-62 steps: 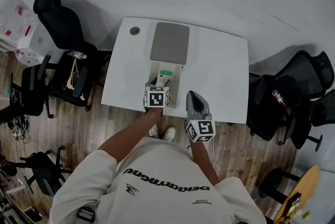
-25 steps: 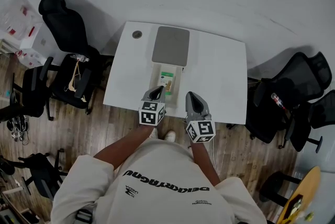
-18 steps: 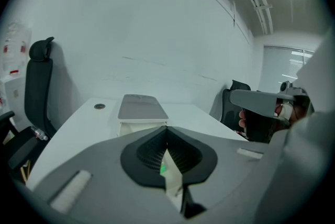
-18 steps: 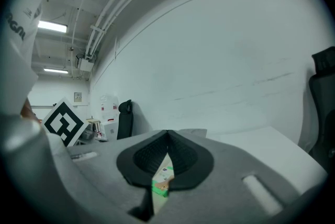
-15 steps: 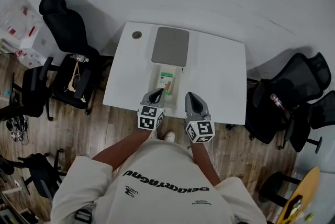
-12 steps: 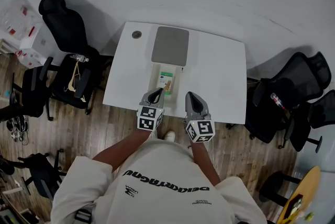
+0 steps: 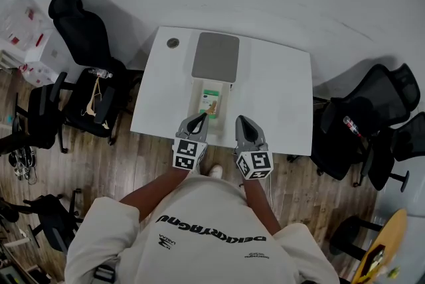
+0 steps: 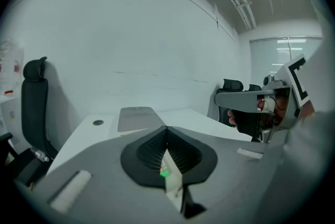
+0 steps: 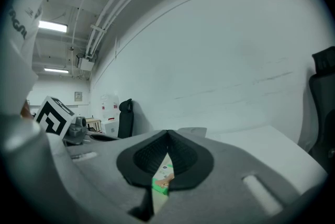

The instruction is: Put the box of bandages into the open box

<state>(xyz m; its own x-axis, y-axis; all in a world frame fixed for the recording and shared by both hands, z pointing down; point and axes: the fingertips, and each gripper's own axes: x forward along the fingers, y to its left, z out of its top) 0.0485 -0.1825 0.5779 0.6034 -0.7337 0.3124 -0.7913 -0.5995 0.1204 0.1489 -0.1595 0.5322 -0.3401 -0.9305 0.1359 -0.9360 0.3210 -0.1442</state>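
On the white table (image 7: 279,90) an open white box (image 7: 199,95) stands with its grey lid (image 7: 216,56) folded back behind it. The green-and-white box of bandages (image 7: 211,102) lies flat inside it. My left gripper (image 7: 199,118) is shut and empty, just in front of the open box at the table's near edge. My right gripper (image 7: 242,121) is shut and empty beside it, to the right of the box. In the left gripper view a sliver of the bandage box (image 8: 167,171) shows below the closed jaws, with the grey lid (image 8: 135,118) beyond. The right gripper view also glimpses the bandage box (image 9: 163,178).
A round grommet (image 7: 172,43) sits at the table's far left corner. Black office chairs stand to the left (image 7: 83,70) and right (image 7: 378,117) of the table. White bins (image 7: 23,30) are at far left. A white wall lies behind.
My left gripper has drawn back from over the open box toward the person, leaving the bandage box inside. The right gripper has stayed put.
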